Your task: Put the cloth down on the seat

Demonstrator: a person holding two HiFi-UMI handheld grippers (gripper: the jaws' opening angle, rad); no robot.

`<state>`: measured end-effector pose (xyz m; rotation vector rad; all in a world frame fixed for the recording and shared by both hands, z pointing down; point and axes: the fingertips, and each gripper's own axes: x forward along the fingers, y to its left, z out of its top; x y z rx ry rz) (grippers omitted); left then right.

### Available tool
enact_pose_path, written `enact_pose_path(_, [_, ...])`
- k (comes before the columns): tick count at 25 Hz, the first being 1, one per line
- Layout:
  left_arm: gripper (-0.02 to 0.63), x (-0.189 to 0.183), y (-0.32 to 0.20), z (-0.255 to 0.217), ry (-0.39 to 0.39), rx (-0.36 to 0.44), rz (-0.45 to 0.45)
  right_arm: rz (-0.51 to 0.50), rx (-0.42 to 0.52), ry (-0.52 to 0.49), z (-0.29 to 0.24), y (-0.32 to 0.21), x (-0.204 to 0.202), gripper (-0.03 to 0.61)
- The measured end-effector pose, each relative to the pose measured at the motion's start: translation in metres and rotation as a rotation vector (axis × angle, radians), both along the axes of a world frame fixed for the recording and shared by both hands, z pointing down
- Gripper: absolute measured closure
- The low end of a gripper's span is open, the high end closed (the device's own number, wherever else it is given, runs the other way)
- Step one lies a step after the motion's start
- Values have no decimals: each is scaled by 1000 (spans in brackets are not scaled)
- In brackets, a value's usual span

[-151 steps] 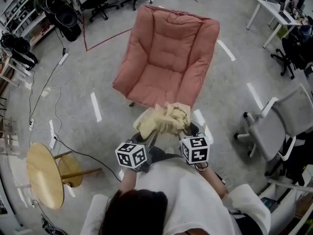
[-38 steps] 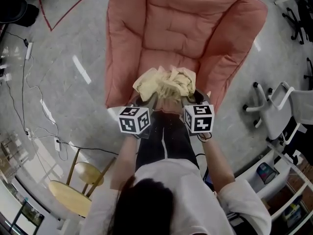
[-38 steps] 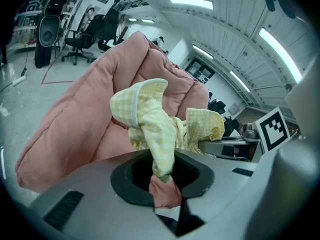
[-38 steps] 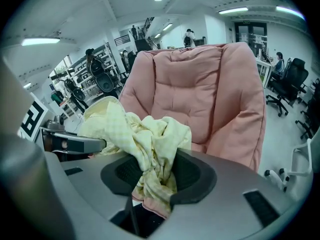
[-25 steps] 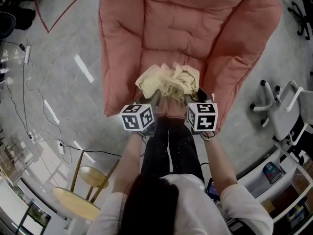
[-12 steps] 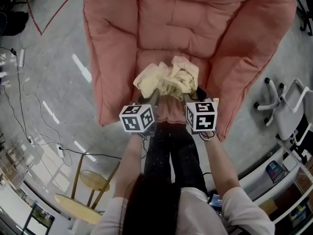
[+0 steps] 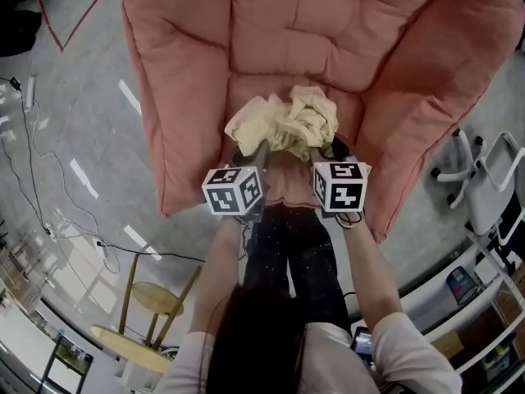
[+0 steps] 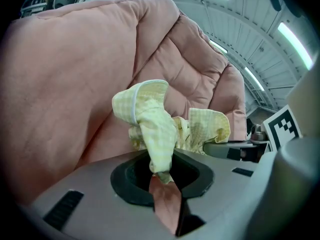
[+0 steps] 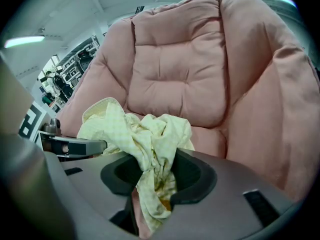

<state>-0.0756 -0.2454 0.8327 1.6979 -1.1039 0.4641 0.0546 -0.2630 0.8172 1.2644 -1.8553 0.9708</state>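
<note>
Fingers (image 8: pixel 95 184) clenched on both sides: my left gripper (image 8: pixel 162 176) pinches one end of the yellow cloth (image 7: pixel 283 124), my right gripper (image 9: pixel 150 184) the other, keeping it bunched over the pink seat (image 9: pixel 215 136). Both hands tilt steeply down, side by side, ready to let go.

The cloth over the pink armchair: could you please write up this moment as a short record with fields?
item: cloth, pale yellow, checked, bunched up
left: left hand-held gripper, jaws clamped on a fold of the cloth
right: right hand-held gripper, jaws clamped on another fold
furniture: armchair, pink, padded, directly ahead of the person
position: cloth hangs over the front of the seat
contact: whether the cloth touches the seat cannot be told
task state: cloth not yet released
</note>
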Motion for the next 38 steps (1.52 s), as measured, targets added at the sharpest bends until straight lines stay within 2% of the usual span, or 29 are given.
enact_pose_path(9, [518,-1,-9,30,-25,-34,5,13,-57,2,34,-6,-2,399])
enact_pose_path(14, [518,0,-10,45,-38,-30,15,25,-60,-2,48,-8,-1,396])
enact_pose_path(23, [518,-5,-10,58,-19,-70,-1,23,-61,-31,57,-7,-5,383])
enact_pose_path(28, [517,-6,-11,57,-22,-68,-1,21,-62,-65,56,-7,-10,360])
enact_pose_path(31, [486,-8,-10,52,-87,-47,16,34,-49,-83,52,-5,-10,344])
enact_pose_path(34, [459,-9,-7,46,-152,-26,38,37,-37,-99,46,-4,-12,300])
enact_pose_path(36, [434,-6,-5,42,-156,-22,51,32,-34,-99,41,-4,-14,277])
enact_pose_path(38, [405,-4,-3,39,-125,-31,37,33,-36,-83,39,-3,-14,261])
